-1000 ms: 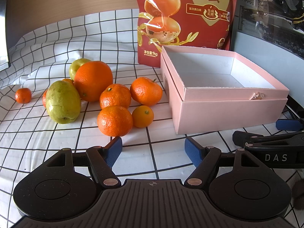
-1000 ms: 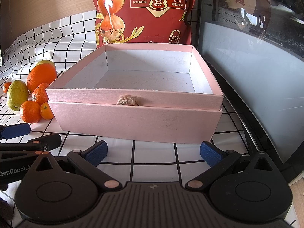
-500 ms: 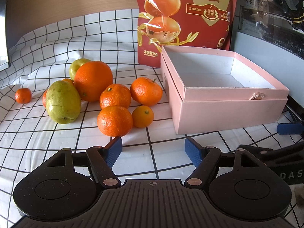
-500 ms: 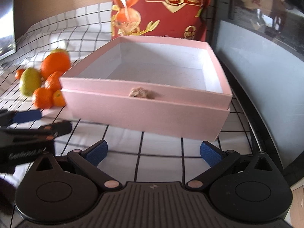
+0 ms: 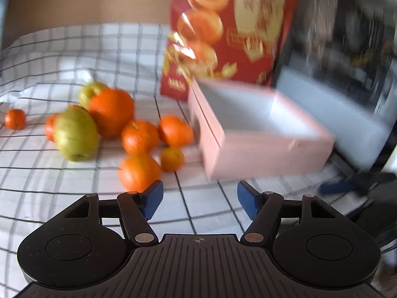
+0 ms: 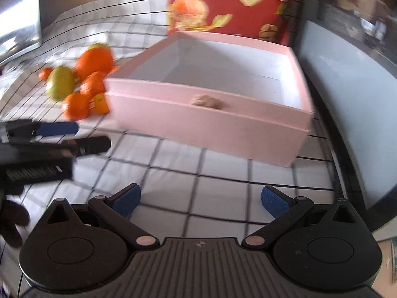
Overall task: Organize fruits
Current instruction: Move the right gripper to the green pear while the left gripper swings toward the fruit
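A pile of fruit lies on the checked cloth: a big orange, several smaller mandarins such as the nearest one, a tiny one and two green fruits. A lone mandarin lies far left. An empty pink box stands to the right of the pile; it also shows in the right wrist view. My left gripper is open and empty, just in front of the nearest mandarin. My right gripper is open and empty, in front of the box. Both views are motion-blurred.
A red snack bag stands behind the box. A grey appliance and dark edge run along the right. The left gripper appears at the left of the right wrist view. The cloth rises at the back.
Both grippers have lifted and tilted, blurring the views. The left one has swung slightly left towards the fruit; the right one has risen and looks down into the box. Both stay open.
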Demonstrator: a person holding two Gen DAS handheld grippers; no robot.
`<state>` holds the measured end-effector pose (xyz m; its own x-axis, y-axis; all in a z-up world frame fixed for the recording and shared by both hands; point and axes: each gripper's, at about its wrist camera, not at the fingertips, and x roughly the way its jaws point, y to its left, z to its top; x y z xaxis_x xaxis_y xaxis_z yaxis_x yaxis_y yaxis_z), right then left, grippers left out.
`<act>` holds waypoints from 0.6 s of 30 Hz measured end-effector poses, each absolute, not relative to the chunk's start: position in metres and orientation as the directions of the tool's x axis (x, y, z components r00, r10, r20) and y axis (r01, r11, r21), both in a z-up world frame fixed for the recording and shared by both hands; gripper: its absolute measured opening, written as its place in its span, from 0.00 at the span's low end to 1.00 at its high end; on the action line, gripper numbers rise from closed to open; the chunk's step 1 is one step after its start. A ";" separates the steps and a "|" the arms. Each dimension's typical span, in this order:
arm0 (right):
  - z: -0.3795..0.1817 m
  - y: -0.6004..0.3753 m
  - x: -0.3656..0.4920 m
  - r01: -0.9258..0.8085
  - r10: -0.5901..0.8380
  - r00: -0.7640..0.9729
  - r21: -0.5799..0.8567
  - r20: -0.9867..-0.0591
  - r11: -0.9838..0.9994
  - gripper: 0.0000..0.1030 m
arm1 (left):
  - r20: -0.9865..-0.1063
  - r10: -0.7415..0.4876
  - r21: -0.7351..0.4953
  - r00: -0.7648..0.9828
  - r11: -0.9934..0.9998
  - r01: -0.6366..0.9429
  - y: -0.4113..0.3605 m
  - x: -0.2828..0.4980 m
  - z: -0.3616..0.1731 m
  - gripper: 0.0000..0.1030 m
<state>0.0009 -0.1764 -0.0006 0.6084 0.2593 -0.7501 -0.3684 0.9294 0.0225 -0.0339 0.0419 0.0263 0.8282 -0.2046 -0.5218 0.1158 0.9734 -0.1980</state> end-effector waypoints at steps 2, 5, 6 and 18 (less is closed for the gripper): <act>0.002 -0.168 -0.004 -0.423 0.277 0.605 -0.008 -0.746 0.906 0.99 | -0.462 -0.198 -0.270 0.864 0.960 0.076 0.067 -0.044 0.039 0.70; 0.013 -0.154 -0.020 -0.448 0.269 0.665 -0.084 -0.697 0.890 0.91 | -0.397 -0.147 -0.373 0.906 0.928 -0.013 0.111 -0.049 0.053 0.69; 0.020 -0.149 -0.027 -0.459 0.278 0.693 -0.110 -0.665 0.881 0.91 | -0.392 -0.128 -0.405 0.911 0.913 -0.046 0.124 -0.048 0.055 0.69; 0.124 -0.104 0.015 -0.439 0.410 0.784 0.051 -0.465 0.897 0.91 | -0.244 -0.091 -0.362 0.966 0.932 -0.003 0.166 -0.033 0.148 0.69</act>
